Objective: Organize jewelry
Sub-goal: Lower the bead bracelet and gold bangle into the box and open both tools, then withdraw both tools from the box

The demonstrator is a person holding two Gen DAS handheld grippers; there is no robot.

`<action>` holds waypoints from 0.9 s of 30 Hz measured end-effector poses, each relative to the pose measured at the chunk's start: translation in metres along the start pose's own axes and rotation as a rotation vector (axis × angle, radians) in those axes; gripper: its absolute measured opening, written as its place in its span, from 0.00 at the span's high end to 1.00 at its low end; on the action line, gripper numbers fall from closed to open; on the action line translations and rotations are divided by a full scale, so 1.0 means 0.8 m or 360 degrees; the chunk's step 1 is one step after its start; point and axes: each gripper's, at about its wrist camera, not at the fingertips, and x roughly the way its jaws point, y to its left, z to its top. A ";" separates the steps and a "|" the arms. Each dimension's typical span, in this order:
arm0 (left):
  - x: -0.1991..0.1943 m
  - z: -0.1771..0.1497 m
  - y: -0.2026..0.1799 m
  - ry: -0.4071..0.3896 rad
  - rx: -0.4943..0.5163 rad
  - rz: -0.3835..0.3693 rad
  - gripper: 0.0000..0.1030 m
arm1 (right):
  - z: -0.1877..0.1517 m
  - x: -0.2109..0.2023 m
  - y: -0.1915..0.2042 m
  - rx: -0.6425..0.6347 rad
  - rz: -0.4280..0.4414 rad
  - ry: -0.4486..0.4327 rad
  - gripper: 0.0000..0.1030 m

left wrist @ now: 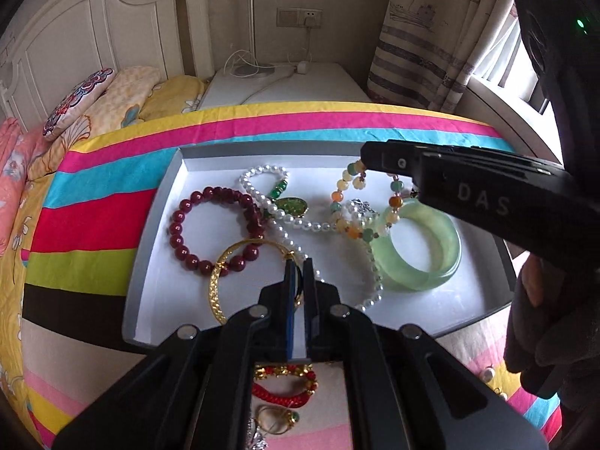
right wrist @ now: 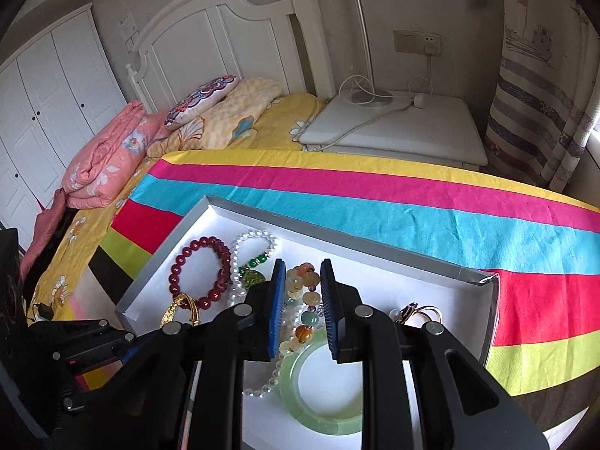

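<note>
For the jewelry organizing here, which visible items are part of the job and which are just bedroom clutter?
Job items: white tray, gold bangle in the left gripper, dark red bead bracelet, pearl necklace, green jade bangle, multicolor bead bracelet.

Lying about: patterned pillow, pink quilt, desk lamp.

White headboard point(right wrist: 210, 33) far left, white wardrobe point(right wrist: 48, 86) beside it, nightstand point(right wrist: 405, 131) with lamp, striped curtain point(right wrist: 532, 112) right, probably a bright window point(left wrist: 498, 67)

"DAS", perhaps partial, on the right tongs point(left wrist: 369, 161).
</note>
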 end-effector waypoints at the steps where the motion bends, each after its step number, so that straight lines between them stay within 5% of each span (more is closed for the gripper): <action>1: 0.003 0.000 -0.003 0.0006 0.0013 0.0007 0.97 | 0.000 0.003 -0.003 0.0010 -0.0010 0.0006 0.81; 6: 0.007 -0.007 -0.008 -0.0014 0.0049 0.0027 0.96 | -0.005 0.009 -0.012 0.0081 -0.0014 0.0026 0.80; 7: 0.006 -0.007 -0.008 -0.0032 0.0047 0.0035 0.86 | -0.005 0.009 -0.014 0.0099 -0.0013 0.0030 0.78; 9: 0.000 -0.008 -0.008 -0.0080 0.0036 0.0064 0.48 | -0.006 0.008 -0.017 0.0129 -0.0012 0.0035 0.64; 10: -0.007 -0.008 -0.009 -0.0137 0.0029 0.0094 0.28 | -0.005 0.005 -0.017 0.0138 -0.0011 0.0024 0.44; 11: -0.015 -0.009 -0.009 -0.0192 0.0025 0.0115 0.22 | -0.004 -0.001 -0.017 0.0138 -0.0004 -0.0007 0.33; 20: -0.062 -0.011 -0.008 -0.0357 -0.0038 0.0149 0.08 | -0.009 -0.071 -0.004 0.0040 0.0027 -0.0200 0.32; 27: -0.102 -0.032 -0.007 -0.0477 -0.0052 0.0310 0.02 | -0.044 -0.106 0.013 -0.0054 0.0028 -0.0245 0.32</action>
